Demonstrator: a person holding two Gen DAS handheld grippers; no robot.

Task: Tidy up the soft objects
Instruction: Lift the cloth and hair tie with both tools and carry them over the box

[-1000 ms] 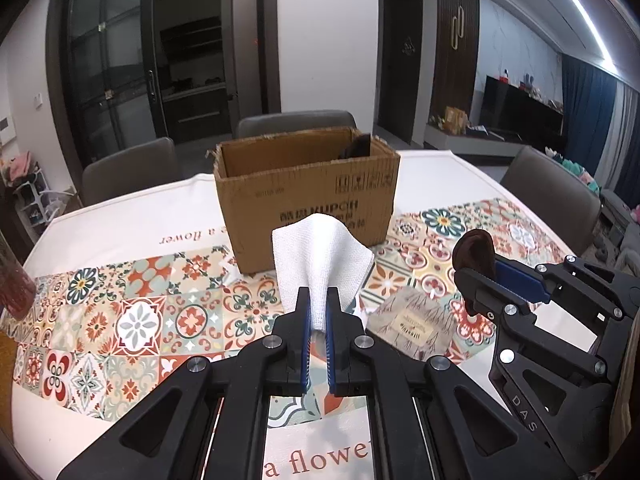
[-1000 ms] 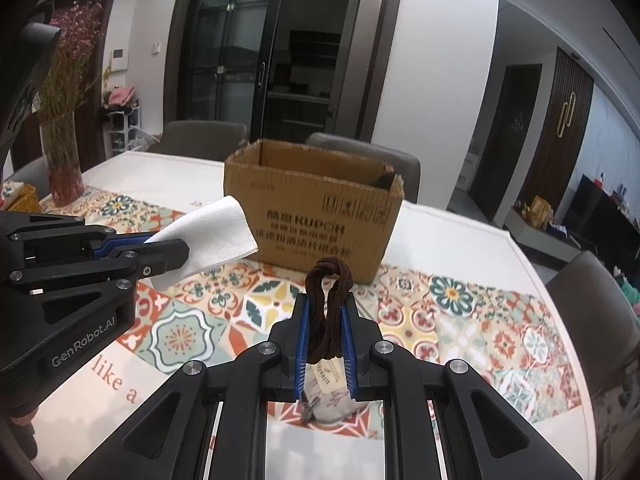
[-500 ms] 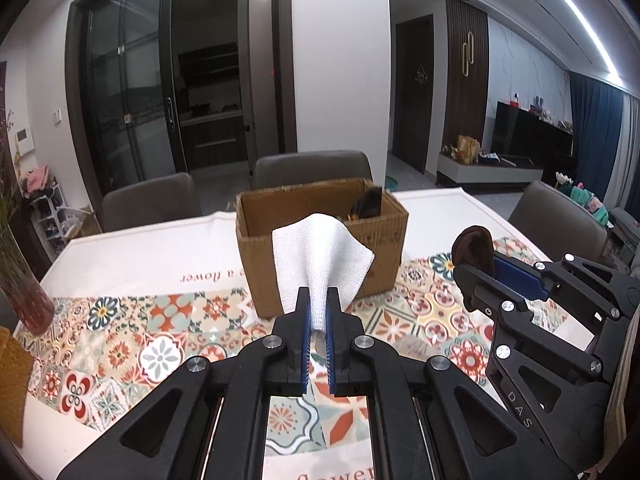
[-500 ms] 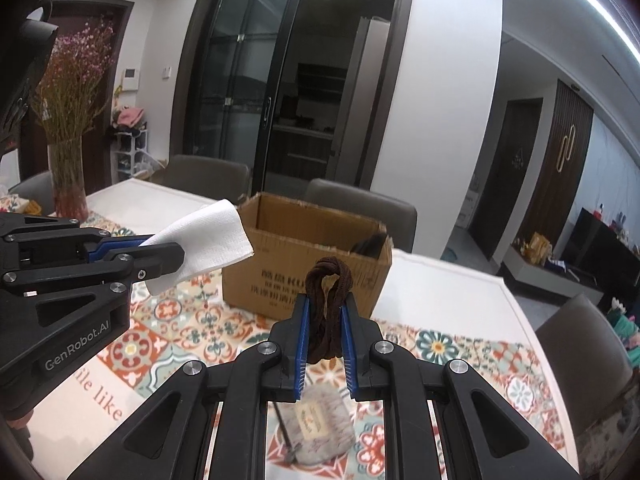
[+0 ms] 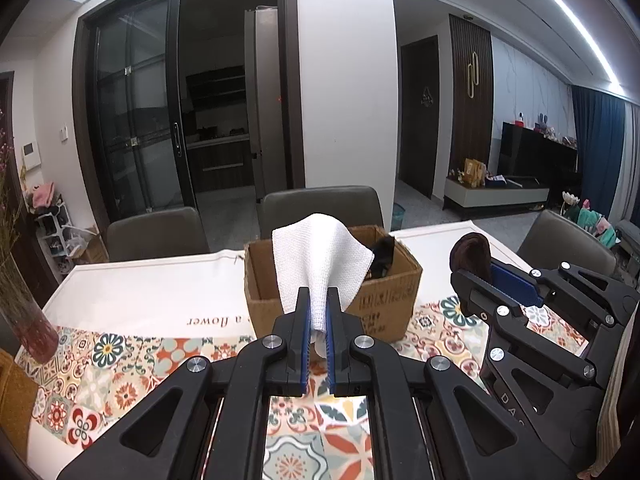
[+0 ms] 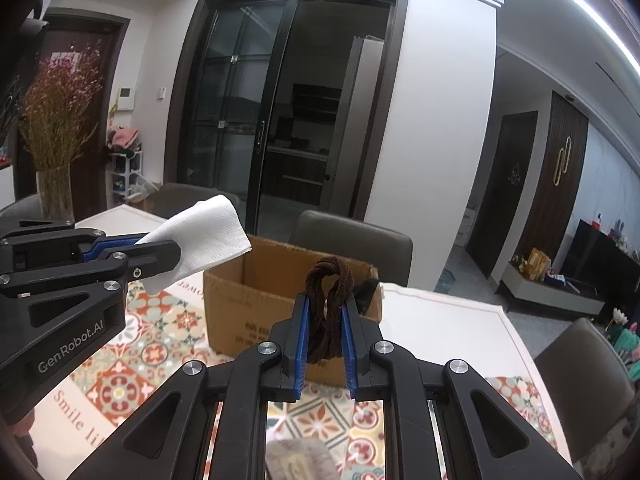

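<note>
Table: my table [image 5: 152,292] carries a patterned cloth, with the cardboard box [image 5: 332,304] standing toward its far edge, in front of the chairs.
Box: open at the top; one dark thing [image 5: 383,254] already leans inside against its right wall, so I judge at least one item stowed.
Progress: partway, I think. Two soft things are lifted but not yet in the box. A greyish item [image 6: 298,460] lies on the cloth at the near edge, under my right tongs; too blurred to name.
Left tongs [image 5: 318,316]: clenched on a white cloth [image 5: 320,260], which stands up from the jaws and fans out in front of the box, clear of the table.
Right tongs [image 6: 326,320]: clamped, jaws slightly apart, around a brown knotted cord [image 6: 330,300], looped above the tips and held short of the box.
Left to do: carry both over the box's open top and release; then the greyish item, if it counts.
</note>
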